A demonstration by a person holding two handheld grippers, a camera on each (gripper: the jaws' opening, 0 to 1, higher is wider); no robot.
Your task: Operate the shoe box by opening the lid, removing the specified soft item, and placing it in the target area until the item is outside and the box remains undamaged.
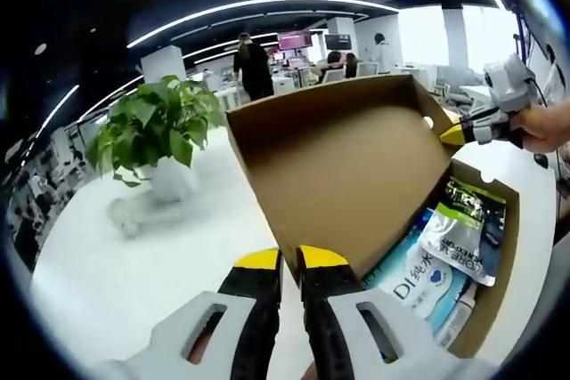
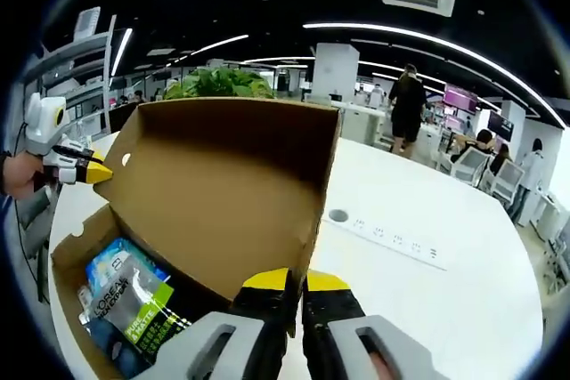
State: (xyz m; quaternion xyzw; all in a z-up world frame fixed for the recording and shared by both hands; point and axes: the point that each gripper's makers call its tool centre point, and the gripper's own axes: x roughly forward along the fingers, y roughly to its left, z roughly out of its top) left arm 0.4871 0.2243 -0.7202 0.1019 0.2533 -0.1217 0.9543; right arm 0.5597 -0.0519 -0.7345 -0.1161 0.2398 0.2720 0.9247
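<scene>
Both tongs pinch the raised lid of the box on the white table: left tongs at one corner, right tongs at the other. Soft packets lie inside, below the lid.

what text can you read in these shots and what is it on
"L'OREAL": grey and green packet in the shoe box, right gripper view; small print under it blurred.
"DI": blue and white packet, left gripper view; rest blurred.
Same grey and green packet, left gripper view: lettering unreadable.
Wall screens: unreadable.
</scene>
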